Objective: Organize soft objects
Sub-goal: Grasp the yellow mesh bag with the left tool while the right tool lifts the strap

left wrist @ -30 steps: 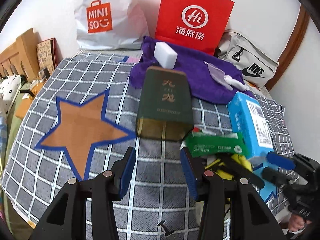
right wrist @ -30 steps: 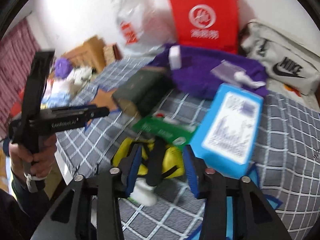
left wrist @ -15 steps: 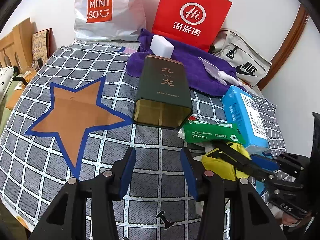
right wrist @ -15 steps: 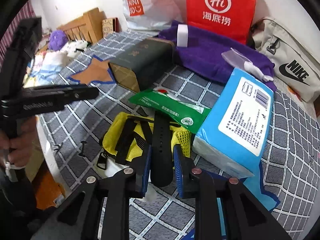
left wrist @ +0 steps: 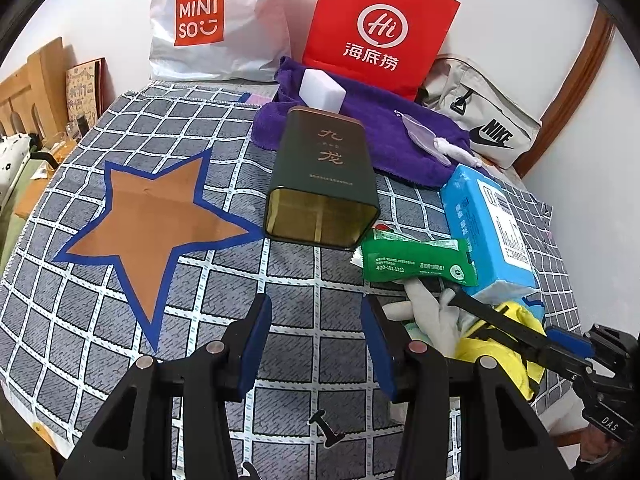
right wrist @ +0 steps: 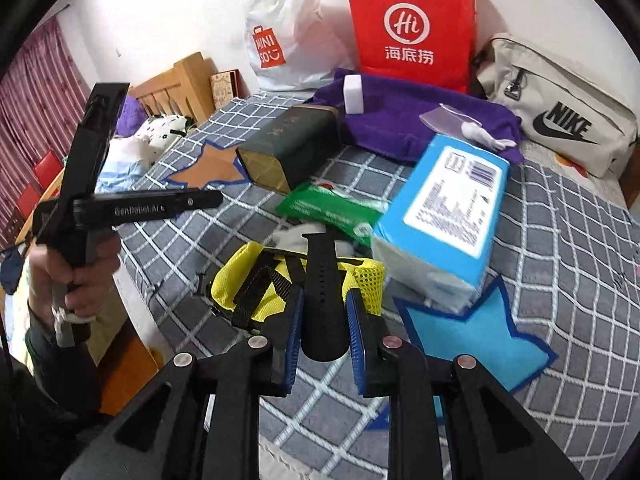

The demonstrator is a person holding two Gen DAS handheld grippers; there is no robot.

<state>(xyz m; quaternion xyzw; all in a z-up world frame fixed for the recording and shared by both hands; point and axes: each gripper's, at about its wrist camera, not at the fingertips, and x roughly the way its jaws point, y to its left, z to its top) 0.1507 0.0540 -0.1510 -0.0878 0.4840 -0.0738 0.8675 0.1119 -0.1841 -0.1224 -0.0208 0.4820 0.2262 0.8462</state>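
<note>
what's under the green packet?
The green packet lies partly over a pale cloth, with its right end against the blue tissue pack. How far the cloth runs beneath it, or whether anything else sits there, is covered.

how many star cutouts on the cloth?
2. Brown star with blue border lies left of the green tin. Light blue star sits at the near right, partly under the blue tissue pack. Clutter may hide others.
</note>
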